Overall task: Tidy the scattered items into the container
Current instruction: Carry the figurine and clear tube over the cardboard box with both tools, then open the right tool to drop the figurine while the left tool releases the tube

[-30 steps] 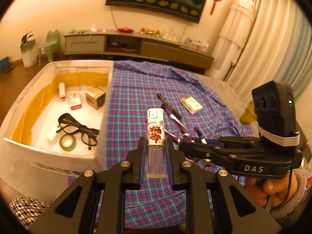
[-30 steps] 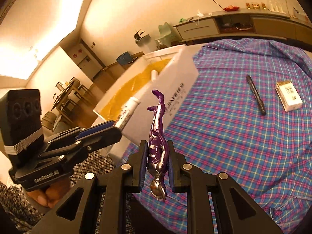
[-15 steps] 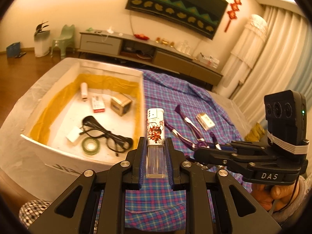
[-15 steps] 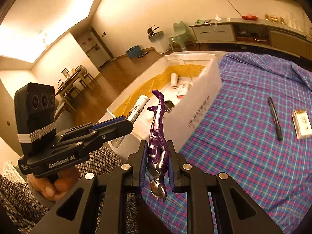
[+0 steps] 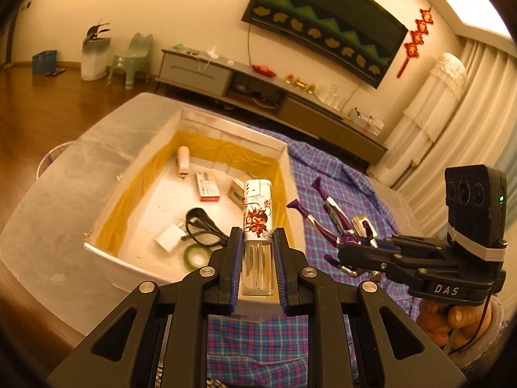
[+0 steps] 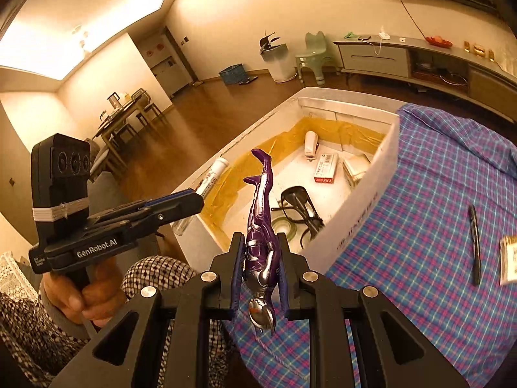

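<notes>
Over the near end of the white box (image 5: 284, 161), left claw (image 5: 257, 265) clenched on a lighter (image 5: 257, 223); lighter upright between the pads, clear lower body in the grip, printed cartoon label and white cap sticking out above. Seen from the left wrist, the lighter sits in front of the box's near right corner.

Right of the box, above the plaid cloth (image 6: 436, 226), right claw (image 6: 258, 270) clenched on a purple toy figure (image 6: 260, 213). Figure held at the torso, silver head hanging toward the camera, legs pointing away toward the box. In the left wrist view the same figure (image 5: 326, 223) shows beside the box's right wall, held in the right claw (image 5: 362, 252), a hand (image 5: 449, 320) on its handle.

Inside the box, yellow lining along the walls. On its floor: a small white stapler-like item (image 6: 311, 144) at the far end, a red-and-white packet (image 6: 324, 168) just beside it, a small carton (image 6: 355, 166) by the right wall, black glasses (image 6: 300, 207) nearer, a roll of green tape (image 5: 195, 253) and a white plug (image 5: 169, 237) at the near end.

Right of the box, on the cloth: a black pen (image 6: 475, 242), and a small pale box (image 6: 509, 258) beyond it at the frame edge.

Left of the box, bare grey worktop (image 5: 64, 194).
</notes>
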Motion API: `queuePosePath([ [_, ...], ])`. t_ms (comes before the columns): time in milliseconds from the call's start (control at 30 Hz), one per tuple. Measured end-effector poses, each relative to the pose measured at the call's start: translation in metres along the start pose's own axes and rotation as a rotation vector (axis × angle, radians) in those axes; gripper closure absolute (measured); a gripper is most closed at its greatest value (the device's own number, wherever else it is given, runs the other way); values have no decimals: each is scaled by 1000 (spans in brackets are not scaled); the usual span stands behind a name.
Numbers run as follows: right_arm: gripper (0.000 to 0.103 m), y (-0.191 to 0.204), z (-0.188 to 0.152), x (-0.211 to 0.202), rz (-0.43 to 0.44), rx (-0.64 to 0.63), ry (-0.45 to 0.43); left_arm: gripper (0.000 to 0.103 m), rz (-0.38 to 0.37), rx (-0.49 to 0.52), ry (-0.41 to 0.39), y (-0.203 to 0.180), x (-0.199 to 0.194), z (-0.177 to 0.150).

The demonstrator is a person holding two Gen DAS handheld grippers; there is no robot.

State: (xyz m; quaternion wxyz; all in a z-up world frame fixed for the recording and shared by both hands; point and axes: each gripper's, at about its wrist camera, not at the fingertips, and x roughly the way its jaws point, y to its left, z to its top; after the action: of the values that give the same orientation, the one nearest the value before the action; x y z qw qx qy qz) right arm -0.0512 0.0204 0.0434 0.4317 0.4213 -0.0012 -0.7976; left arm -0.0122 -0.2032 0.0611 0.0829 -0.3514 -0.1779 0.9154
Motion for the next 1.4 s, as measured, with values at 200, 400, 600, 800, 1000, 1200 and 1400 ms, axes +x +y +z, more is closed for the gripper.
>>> queuePosePath([
  [200,83,4,20,16,-1,-9,15,84,23,14,-19,8,1,16],
  [400,83,9,39,29,-13,-28,28,84,42,17,-9,18,9,30],
  [600,83,9,55,42,-29,-35,47,84,49,9,4,29,18,45],
  [800,83,7,69,58,-45,-31,77,84,57,1,26,41,27,59],
  [1000,83,5,84,78,-66,-33,114,84,73,1,73,48,43,66],
  [1200,83,2,100,101,-95,-26,156,83,103,5,131,55,61,71],
  [1400,83,-3,113,128,-111,3,201,83,143,20,191,61,79,73],
])
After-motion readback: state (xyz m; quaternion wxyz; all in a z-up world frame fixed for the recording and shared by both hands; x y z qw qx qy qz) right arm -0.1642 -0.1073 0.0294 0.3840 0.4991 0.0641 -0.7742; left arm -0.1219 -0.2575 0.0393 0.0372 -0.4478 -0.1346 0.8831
